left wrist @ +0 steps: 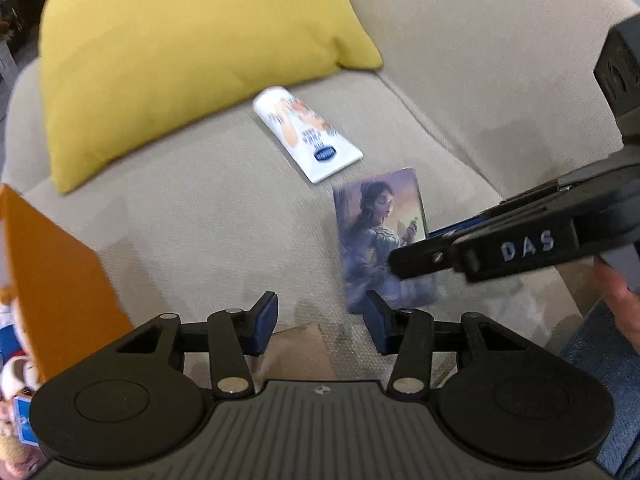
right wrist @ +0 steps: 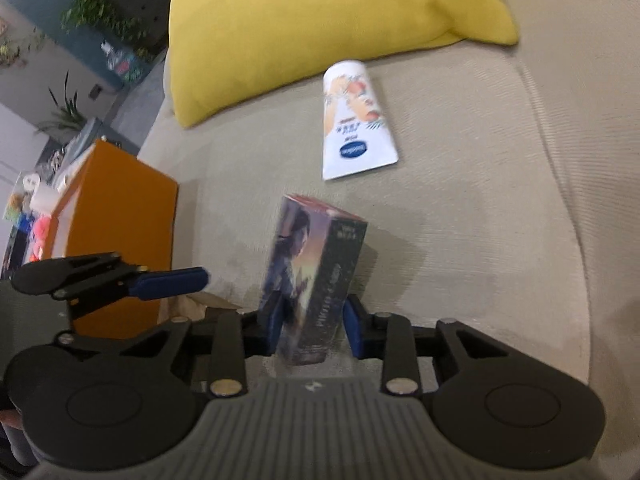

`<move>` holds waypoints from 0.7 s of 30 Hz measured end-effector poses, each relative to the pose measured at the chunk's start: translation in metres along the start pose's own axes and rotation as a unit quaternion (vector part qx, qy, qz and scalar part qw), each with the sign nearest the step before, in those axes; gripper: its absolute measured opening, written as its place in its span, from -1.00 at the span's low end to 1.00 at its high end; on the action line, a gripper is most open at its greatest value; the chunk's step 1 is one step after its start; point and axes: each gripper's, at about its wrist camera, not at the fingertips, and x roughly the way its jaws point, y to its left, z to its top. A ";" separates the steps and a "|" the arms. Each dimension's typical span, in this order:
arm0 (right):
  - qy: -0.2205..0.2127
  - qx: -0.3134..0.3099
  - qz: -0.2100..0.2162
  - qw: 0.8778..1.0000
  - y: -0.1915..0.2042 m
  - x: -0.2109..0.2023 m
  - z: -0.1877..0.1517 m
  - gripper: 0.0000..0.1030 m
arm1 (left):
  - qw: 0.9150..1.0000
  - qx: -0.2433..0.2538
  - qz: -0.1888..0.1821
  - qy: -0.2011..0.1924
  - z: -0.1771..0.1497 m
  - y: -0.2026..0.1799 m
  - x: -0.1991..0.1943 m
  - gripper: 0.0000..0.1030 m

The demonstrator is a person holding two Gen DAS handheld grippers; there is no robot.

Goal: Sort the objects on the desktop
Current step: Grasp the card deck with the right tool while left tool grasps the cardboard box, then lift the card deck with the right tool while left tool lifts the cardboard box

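Note:
A small picture box showing a painted figure stands on the beige sofa seat. My right gripper is shut on it, a blue pad against each side near its lower end. In the left wrist view the same box has the right gripper reaching across it from the right. My left gripper hovers open over the seat just left of the box, nothing between its fingers. A white tube with orange print and a blue logo lies flat farther back, also visible as the tube in the right wrist view.
An orange storage box stands at the left with several toys inside. A yellow cushion leans on the sofa back behind the tube. A scrap of brown paper lies under the left gripper. A person's hand shows at the right.

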 end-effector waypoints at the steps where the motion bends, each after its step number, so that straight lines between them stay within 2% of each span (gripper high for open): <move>1: -0.008 0.003 -0.002 1.000 0.000 -0.003 -0.001 -0.40 | 1.000 -0.001 0.005 -0.004 -0.002 0.000 -0.006 0.07; 6: -0.019 -0.008 -0.024 1.000 0.007 -0.008 -0.006 -0.44 | 1.000 -0.013 0.027 -0.008 -0.009 0.006 -0.021 0.12; 9: -0.019 -0.020 -0.032 0.999 0.011 -0.011 -0.009 -0.43 | 0.999 -0.035 0.037 0.015 -0.011 0.011 -0.022 0.19; 13: -0.017 -0.028 -0.037 0.999 0.012 -0.013 -0.011 -0.40 | 0.996 -0.053 0.068 0.038 -0.011 0.012 -0.019 0.20; 18: -0.008 -0.067 -0.044 0.997 0.024 -0.013 -0.017 -0.37 | 0.993 -0.069 0.073 0.063 -0.009 0.006 -0.013 0.37; 21: 0.000 -0.088 -0.054 0.995 0.031 -0.009 -0.020 -0.35 | 0.993 -0.077 0.071 0.064 -0.010 0.002 -0.009 0.38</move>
